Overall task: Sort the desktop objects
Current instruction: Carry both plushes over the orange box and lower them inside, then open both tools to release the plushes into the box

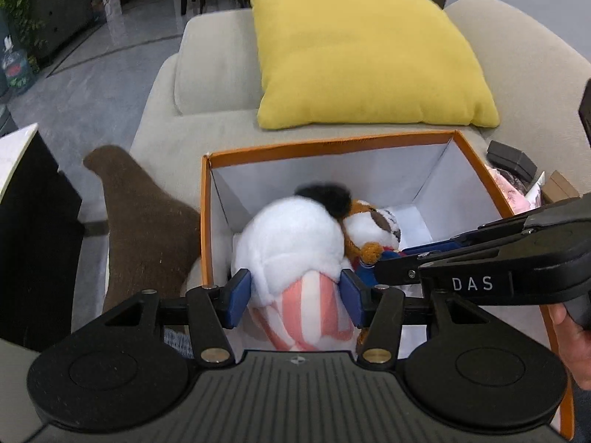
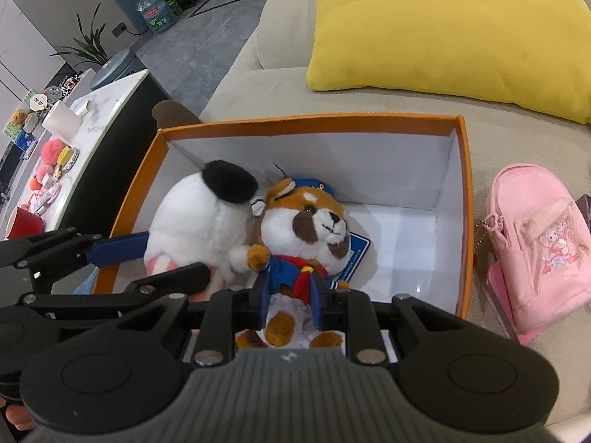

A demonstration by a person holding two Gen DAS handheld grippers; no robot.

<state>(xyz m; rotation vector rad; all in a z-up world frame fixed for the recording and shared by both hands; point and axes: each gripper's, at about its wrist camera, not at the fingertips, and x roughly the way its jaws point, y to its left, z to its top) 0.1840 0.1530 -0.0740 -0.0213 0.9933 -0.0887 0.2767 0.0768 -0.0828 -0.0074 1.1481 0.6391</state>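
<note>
While both plush toys are sitting low inside the orange box (image 2: 314, 122), I am keeping each of my tongs closed on one of them. My left tongs (image 1: 295, 291) are standing fairly wide, their blue pads pressing on the pink-striped lower body of the white plush (image 1: 291, 236), which is resting against the box's left wall. My right tongs (image 2: 290, 295) are standing narrow, pinching the brown dog plush (image 2: 306, 229) at its blue-jacketed waist, its legs hanging below the pads and its head leaning against the white toy. The box is resting on the beige sofa (image 2: 517, 140), in front of the yellow cushion (image 2: 443, 29), with a pink pouch (image 2: 539, 243) lying just beside its right wall.

I am judging both toys to be light, soft and squashy, so they are giving under the pads rather than slipping, and nothing here is looking fragile. The stuffed torso is seeming the best hold; ears, limbs or the dog's paper tag would be stretching or tearing. Released, they should be settling softly without bouncing.
</note>
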